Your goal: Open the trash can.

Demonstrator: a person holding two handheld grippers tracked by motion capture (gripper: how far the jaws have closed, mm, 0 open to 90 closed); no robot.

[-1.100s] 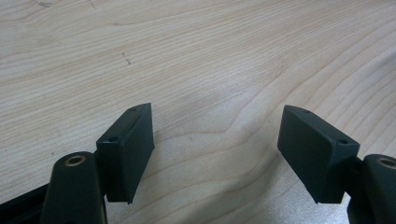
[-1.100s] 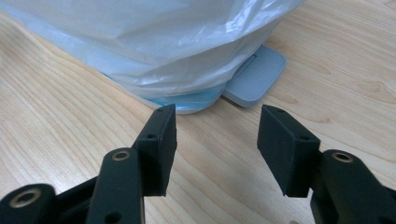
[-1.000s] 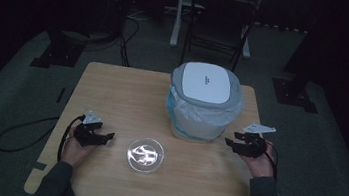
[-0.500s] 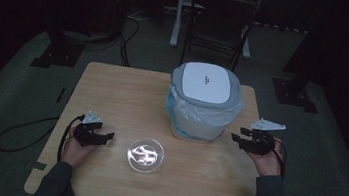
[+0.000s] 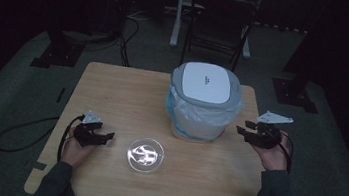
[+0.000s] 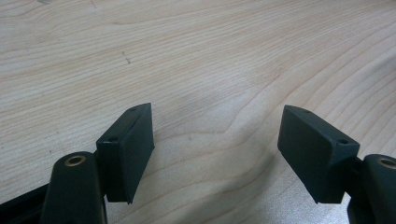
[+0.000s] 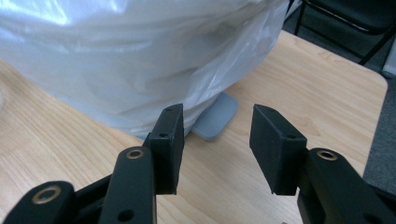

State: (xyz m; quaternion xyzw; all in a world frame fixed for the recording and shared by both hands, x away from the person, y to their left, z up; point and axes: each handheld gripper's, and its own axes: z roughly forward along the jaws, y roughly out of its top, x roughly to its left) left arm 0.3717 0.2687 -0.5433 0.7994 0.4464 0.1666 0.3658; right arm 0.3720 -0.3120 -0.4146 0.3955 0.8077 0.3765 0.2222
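While the right gripper (image 5: 246, 131) hangs just beside the right flank of the bin (image 5: 205, 102), the step in hand reads as an approach to that bin, with no contact made. Its fingers (image 7: 170, 140) stand partly apart and have just been closing; nothing lies between them. In the right gripper view they aim at the bin's lower wall, where the plastic liner (image 7: 140, 60) bulges outward and a grey pedal (image 7: 215, 120) juts from the base onto the desk (image 5: 128, 92).

The left gripper (image 5: 102, 137) rests low over the desk at its left front, fingers (image 6: 128, 149) spread wide over bare wood, holding nothing. A clear dish (image 5: 145, 155) with something pale in it sits on the desk between that gripper and the bin, near the front edge.

Location and orientation of the bin: it stands upright toward the back right of the desk, long axis vertical, with the grey-and-white lid (image 5: 206, 82) closed and facing up. The pedal points toward the right front.

Next move (a judgement only): if the lid is to be opened, the right fingers must drop to the pedal and press it down, or rise to the lid rim. The liner is slack and could snag, so the approach should stay clear of its folds.
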